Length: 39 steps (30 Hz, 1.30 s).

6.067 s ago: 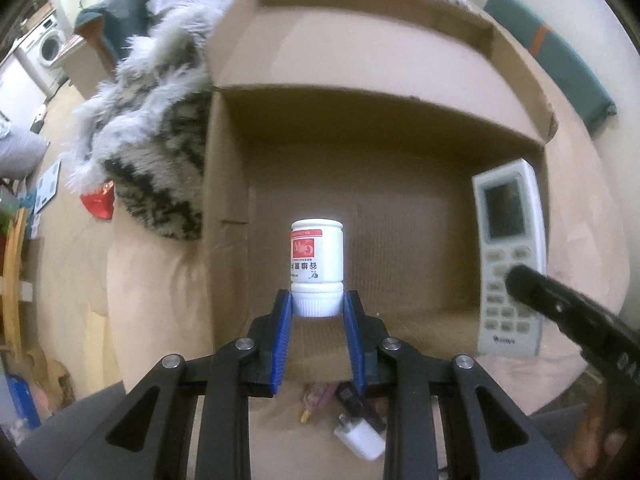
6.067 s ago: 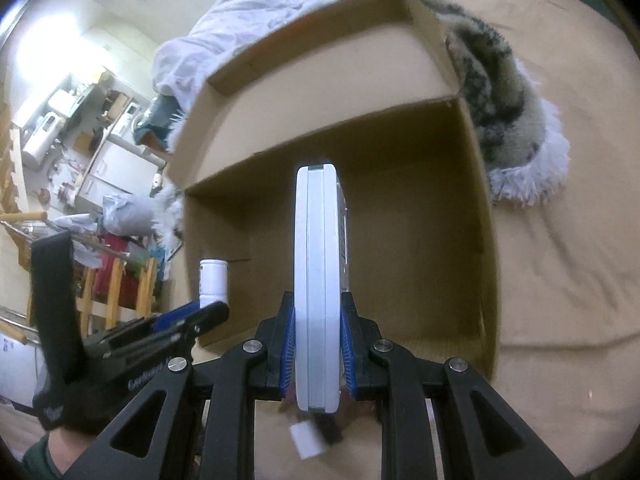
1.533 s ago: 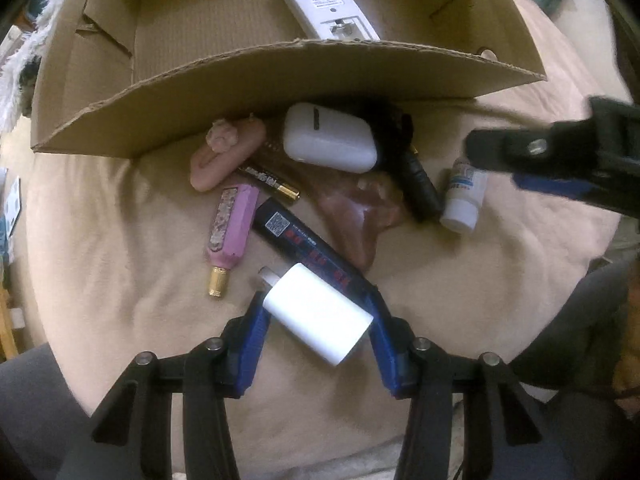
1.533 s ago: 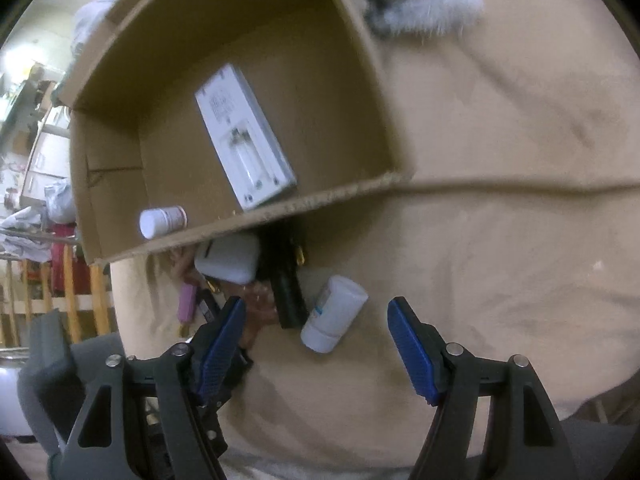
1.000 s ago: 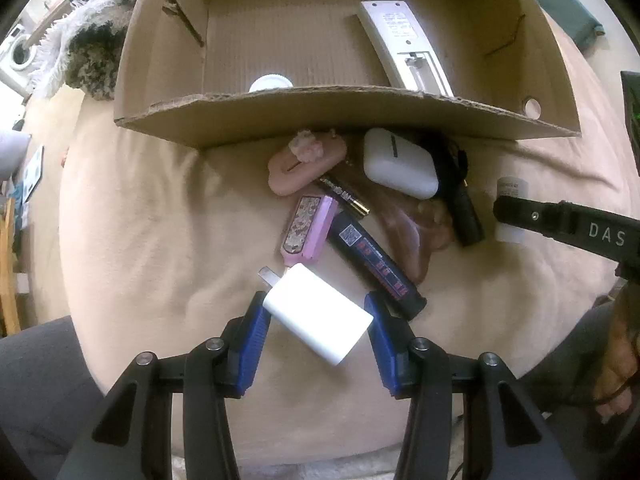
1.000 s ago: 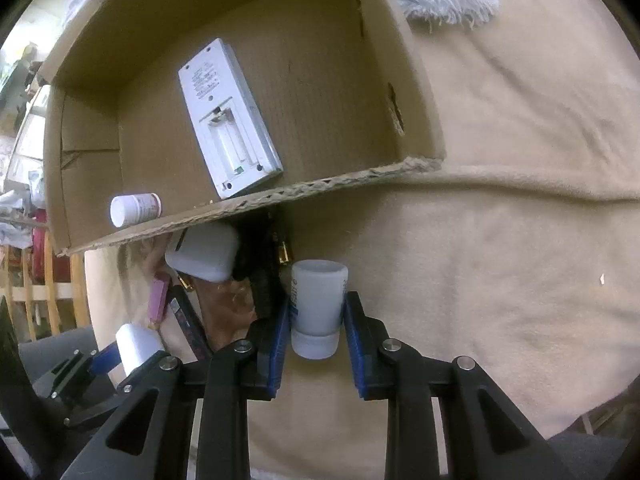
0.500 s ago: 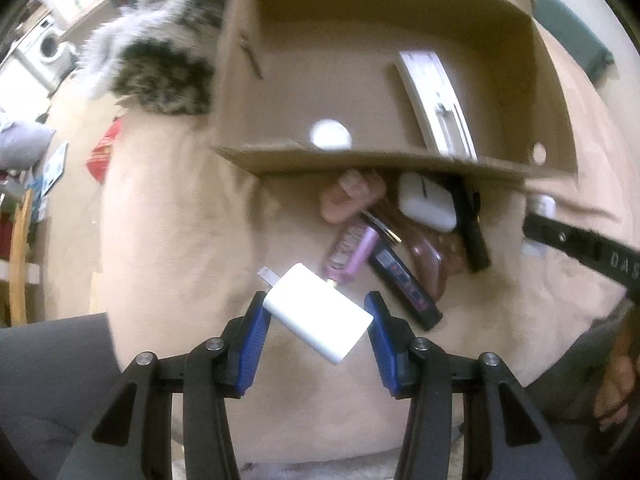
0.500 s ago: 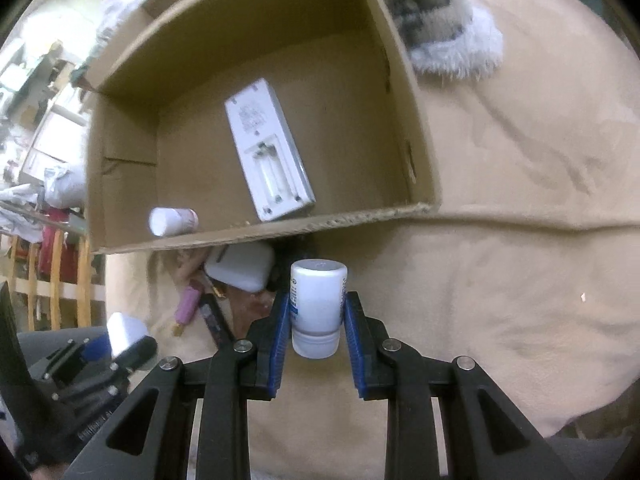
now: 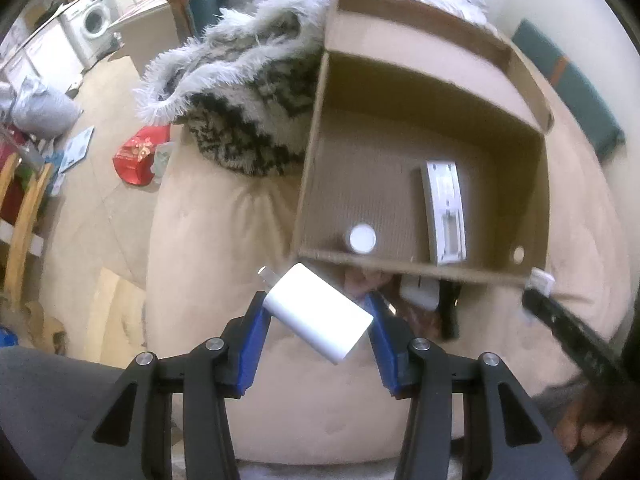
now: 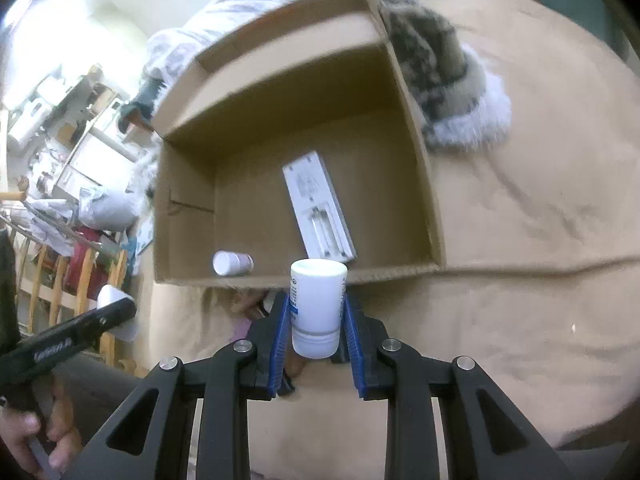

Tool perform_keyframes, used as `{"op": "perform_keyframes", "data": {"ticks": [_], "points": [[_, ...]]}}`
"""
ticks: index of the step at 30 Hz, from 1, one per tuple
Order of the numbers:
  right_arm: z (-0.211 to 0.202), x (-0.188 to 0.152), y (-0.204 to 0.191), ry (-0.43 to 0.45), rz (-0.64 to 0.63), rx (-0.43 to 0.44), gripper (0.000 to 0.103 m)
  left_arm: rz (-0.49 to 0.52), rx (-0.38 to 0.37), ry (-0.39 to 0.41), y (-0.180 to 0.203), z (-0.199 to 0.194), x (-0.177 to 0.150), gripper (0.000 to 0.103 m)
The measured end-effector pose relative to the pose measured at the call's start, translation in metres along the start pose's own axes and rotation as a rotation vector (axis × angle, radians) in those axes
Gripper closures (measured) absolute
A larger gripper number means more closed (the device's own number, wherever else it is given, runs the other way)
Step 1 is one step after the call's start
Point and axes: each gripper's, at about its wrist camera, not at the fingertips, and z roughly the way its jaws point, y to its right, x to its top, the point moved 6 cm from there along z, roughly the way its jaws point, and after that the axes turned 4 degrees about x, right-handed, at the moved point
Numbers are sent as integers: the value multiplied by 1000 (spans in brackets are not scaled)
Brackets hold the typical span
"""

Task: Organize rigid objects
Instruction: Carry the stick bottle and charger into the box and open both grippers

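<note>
My left gripper [image 9: 318, 322] is shut on a white charger block [image 9: 318, 318], held askew above the beige blanket just in front of the cardboard box [image 9: 316, 128]. My right gripper [image 10: 316, 320] is shut on a small white bottle [image 10: 317, 306] with a blue label, raised near the box's front wall [image 10: 392, 270]. Inside the box lie a white remote [image 9: 444, 210] face down and a small white-capped bottle [image 9: 362, 238]. In the right wrist view these are the remote [image 10: 318, 212] and the bottle [image 10: 232, 263] on its side.
Several small items [image 9: 420, 294] lie on the blanket under the box's front edge, mostly hidden. A furry black-and-white throw [image 9: 248, 92] lies left of the box. The bed's edge drops to a cluttered floor [image 9: 80, 152] at left. A person's hand [image 10: 44, 436] holds the left gripper.
Both grippers have risen with their loads and tilted up, so the box interior now fills more of each view. The pile of items has slid under the box edge in view.
</note>
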Motion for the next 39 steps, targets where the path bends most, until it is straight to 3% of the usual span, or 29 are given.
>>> {"op": "perform_keyframes", "data": {"ticks": [7, 16, 19, 22, 25, 27, 39], "points": [[-29, 35, -26, 123, -83, 13, 75, 3, -20, 32, 13, 7, 25, 58], [-12, 93, -40, 117, -129, 31, 75, 43, -54, 61, 41, 23, 69, 58], [4, 102, -39, 104, -129, 29, 75, 68, -24, 89, 47, 31, 80, 58], [22, 103, -34, 81, -128, 16, 75, 77, -22, 97, 48, 45, 88, 58], [41, 96, -25, 50, -115, 1, 75, 52, -83, 110, 48, 57, 90, 58], [54, 91, -18, 26, -110, -18, 75, 58, -61, 125, 47, 64, 90, 58], [95, 80, 4, -80, -77, -75, 75, 92, -46, 35, 56, 110, 85, 58]]}}
